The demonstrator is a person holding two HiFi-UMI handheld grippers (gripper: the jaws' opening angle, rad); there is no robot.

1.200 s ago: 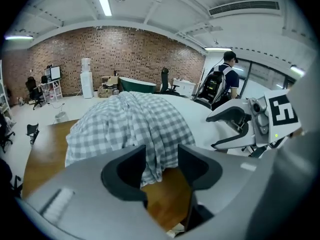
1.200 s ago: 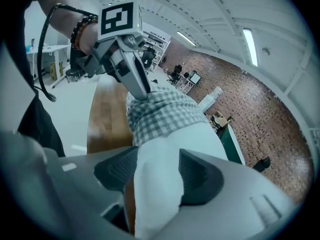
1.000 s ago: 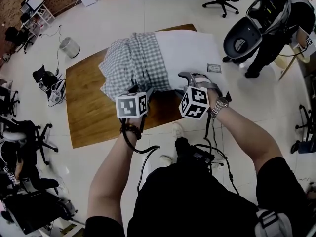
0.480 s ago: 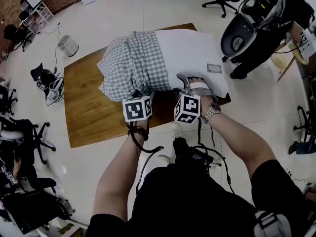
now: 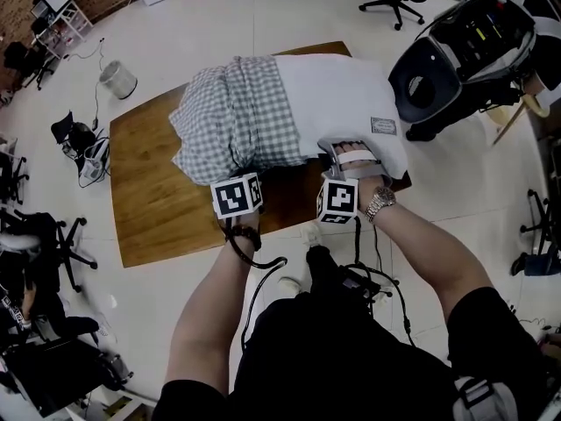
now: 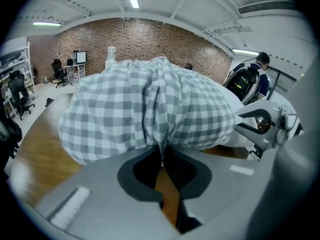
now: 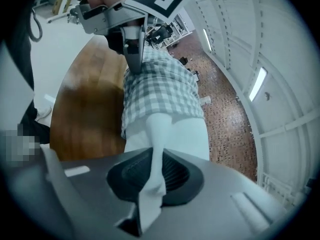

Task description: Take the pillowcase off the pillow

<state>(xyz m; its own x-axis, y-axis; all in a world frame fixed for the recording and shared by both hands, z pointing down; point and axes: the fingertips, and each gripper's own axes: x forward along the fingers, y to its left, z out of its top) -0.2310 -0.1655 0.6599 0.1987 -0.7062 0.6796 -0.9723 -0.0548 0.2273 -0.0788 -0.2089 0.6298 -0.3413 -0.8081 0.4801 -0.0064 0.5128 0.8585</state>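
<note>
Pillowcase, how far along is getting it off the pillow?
Done: the checked pillowcase is bunched back, about half the white pillow bare. In hand: both grippers have just closed, left gripper on pillowcase fabric, right gripper on the pillow's edge. Left: pulling the pillowcase off the covered end.

On the table point(image 5: 149, 191) a pillow point(image 5: 342, 95), pillowcase point(image 5: 237, 117) over its left half, bin point(image 5: 114, 79) on floor point(image 5: 289, 16) left of table
</note>
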